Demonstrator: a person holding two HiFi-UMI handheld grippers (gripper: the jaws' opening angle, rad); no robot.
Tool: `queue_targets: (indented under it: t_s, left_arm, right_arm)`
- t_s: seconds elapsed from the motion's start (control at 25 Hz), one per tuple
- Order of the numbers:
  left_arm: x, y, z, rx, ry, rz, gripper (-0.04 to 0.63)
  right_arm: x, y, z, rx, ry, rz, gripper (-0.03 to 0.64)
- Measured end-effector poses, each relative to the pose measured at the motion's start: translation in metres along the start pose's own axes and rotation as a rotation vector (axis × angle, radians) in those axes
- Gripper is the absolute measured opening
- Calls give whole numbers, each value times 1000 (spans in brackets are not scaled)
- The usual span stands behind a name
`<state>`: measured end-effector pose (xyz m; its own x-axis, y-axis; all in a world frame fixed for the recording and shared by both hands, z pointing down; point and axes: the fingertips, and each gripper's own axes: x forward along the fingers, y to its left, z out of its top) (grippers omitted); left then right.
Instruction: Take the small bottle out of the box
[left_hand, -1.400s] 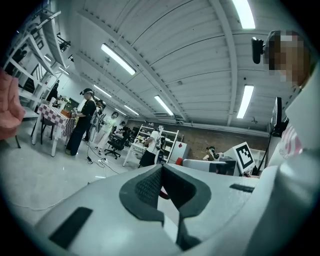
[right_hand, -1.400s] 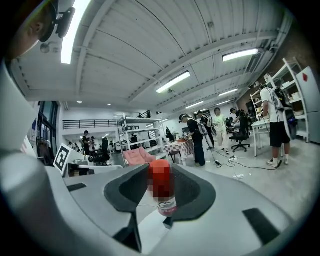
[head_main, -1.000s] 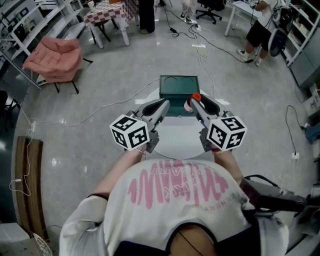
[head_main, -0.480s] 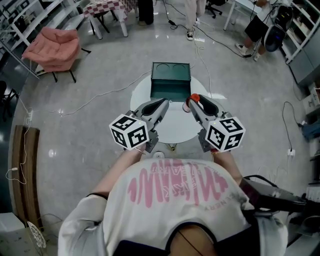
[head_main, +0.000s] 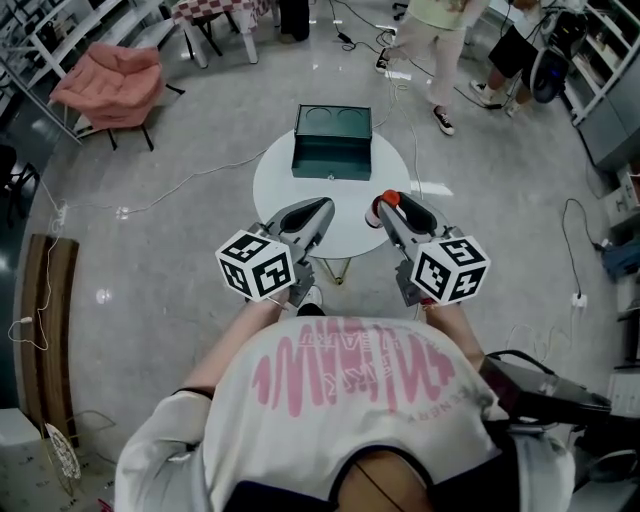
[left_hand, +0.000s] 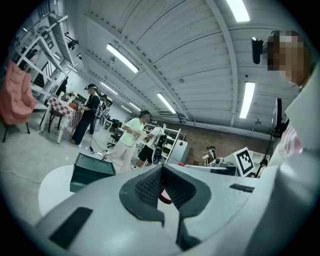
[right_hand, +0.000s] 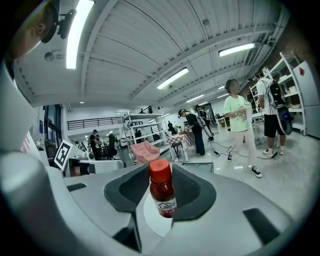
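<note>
A small bottle (right_hand: 163, 192) with a red cap and dark red content stands upright between the pads of my right gripper (right_hand: 161, 170), which is shut on it. From the head view only its red cap (head_main: 391, 198) shows at the tip of the right gripper (head_main: 385, 208), over the near right edge of the round white table (head_main: 285, 190). The open green box (head_main: 331, 140) sits at the table's far side, apart from both grippers. My left gripper (head_main: 318, 212) hovers over the table's near edge, shut and holding nothing (left_hand: 162, 170). The green box (left_hand: 92, 171) lies ahead of it to the left.
A pink chair (head_main: 105, 85) stands far left on the grey floor, and cables (head_main: 190, 185) run past the table. A person in a light green shirt (head_main: 440, 20) walks behind the table, with another person (head_main: 520, 45) at the far right. A wooden bench (head_main: 50, 330) lies along the left.
Both grippers and the bottle have drawn back from the box, so table and box now lie farther off. A person in a light green shirt has walked in behind the table.
</note>
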<state>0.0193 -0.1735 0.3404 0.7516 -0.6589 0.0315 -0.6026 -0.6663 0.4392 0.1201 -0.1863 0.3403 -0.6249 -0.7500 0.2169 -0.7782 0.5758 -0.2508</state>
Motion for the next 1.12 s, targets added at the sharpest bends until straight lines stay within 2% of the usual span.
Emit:
queue_targets:
  t_s: [0.48,1.12]
  left_arm:
    - [-21,-37,-43,-29,7,36,8]
    - [-19,-55,-55,-27,8,34,8]
  right_arm:
    - [-60,-6,-31,25,4,-20,140]
    - [-84,-17,-45,36,8,-39,140]
